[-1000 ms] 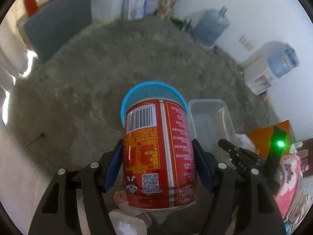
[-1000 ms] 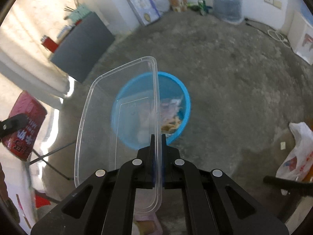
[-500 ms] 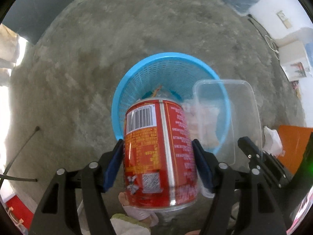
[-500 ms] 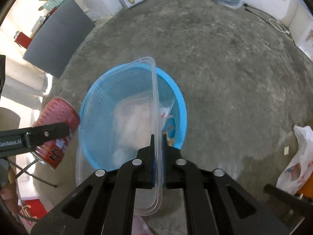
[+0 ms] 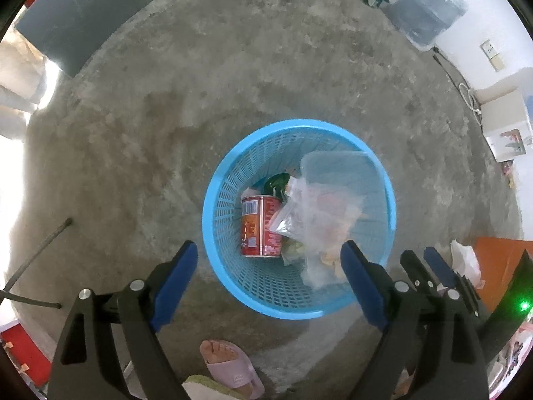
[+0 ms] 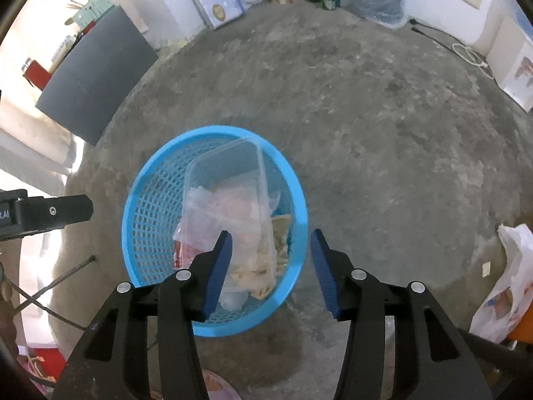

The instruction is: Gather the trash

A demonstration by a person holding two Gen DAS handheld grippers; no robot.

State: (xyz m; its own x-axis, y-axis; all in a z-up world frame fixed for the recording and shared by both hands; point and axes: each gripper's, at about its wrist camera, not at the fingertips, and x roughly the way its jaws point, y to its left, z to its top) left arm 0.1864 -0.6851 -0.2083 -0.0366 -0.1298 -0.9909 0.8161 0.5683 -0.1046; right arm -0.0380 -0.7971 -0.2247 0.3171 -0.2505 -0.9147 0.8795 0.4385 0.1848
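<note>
A blue mesh basket (image 5: 216, 213) stands on the concrete floor; it also shows in the right wrist view (image 6: 140, 206). Inside it lie a red can (image 5: 260, 230), a clear plastic container (image 5: 336, 200) and other wrappers. The container (image 6: 230, 186) leans against the basket wall in the right wrist view. My left gripper (image 5: 269, 260) is open and empty just above the basket's near rim. My right gripper (image 6: 270, 248) is open and empty above the basket's near right rim.
A large water bottle (image 5: 429, 10) and cans stand by the far wall. A dark board (image 6: 96, 86) leans at the left. A white plastic bag (image 6: 509, 283) lies on the floor at the right. A foot in a pink slipper (image 5: 230, 366) is near the basket.
Both grippers opened. The red can dropped from the left gripper into the basket, and the clear container dropped from the right gripper into the basket.
</note>
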